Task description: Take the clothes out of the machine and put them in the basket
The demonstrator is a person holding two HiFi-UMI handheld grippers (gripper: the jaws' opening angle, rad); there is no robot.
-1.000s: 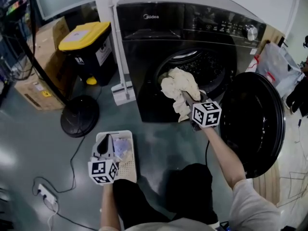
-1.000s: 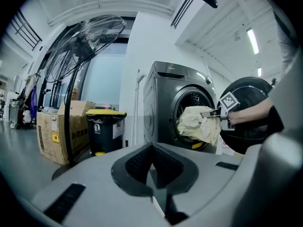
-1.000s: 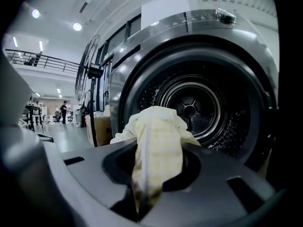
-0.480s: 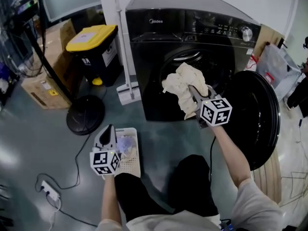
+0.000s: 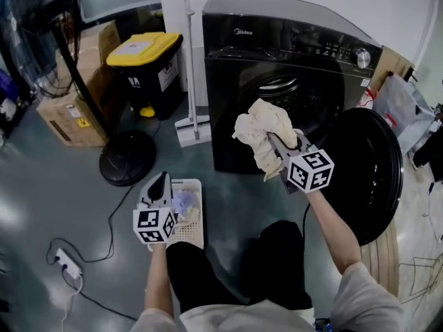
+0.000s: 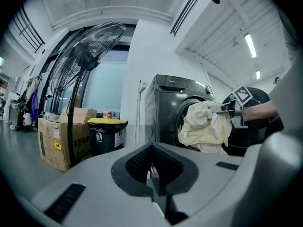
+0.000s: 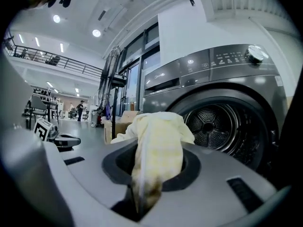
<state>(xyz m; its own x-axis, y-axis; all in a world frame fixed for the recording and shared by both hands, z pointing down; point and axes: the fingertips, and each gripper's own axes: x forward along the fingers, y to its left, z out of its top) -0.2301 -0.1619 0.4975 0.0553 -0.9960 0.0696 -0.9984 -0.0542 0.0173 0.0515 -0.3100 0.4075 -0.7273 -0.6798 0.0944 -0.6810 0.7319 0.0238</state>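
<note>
A cream cloth (image 5: 259,126) hangs bunched in front of the black washing machine (image 5: 291,40), clear of its drum opening (image 5: 304,95). My right gripper (image 5: 275,142) is shut on the cloth, which fills the gap between the jaws in the right gripper view (image 7: 158,145). The machine's round door (image 5: 363,171) stands open to the right. A white basket (image 5: 190,232) sits on the floor at lower left with a pale garment (image 5: 183,203) in it. My left gripper (image 5: 159,184) hovers over the basket's far end, shut and holding nothing. From the left gripper view the cloth (image 6: 206,126) shows beside the machine.
A yellow-lidded black bin (image 5: 142,50) and a cardboard box (image 5: 69,109) stand left of the machine. A floor fan's round base (image 5: 128,158) and a white broom head (image 5: 192,130) lie between them and the basket. A power strip (image 5: 66,261) with cable is at lower left.
My right gripper has pulled the cream cloth up and away from the drum opening, out in front of the machine. My left gripper has risen a little over the basket.
</note>
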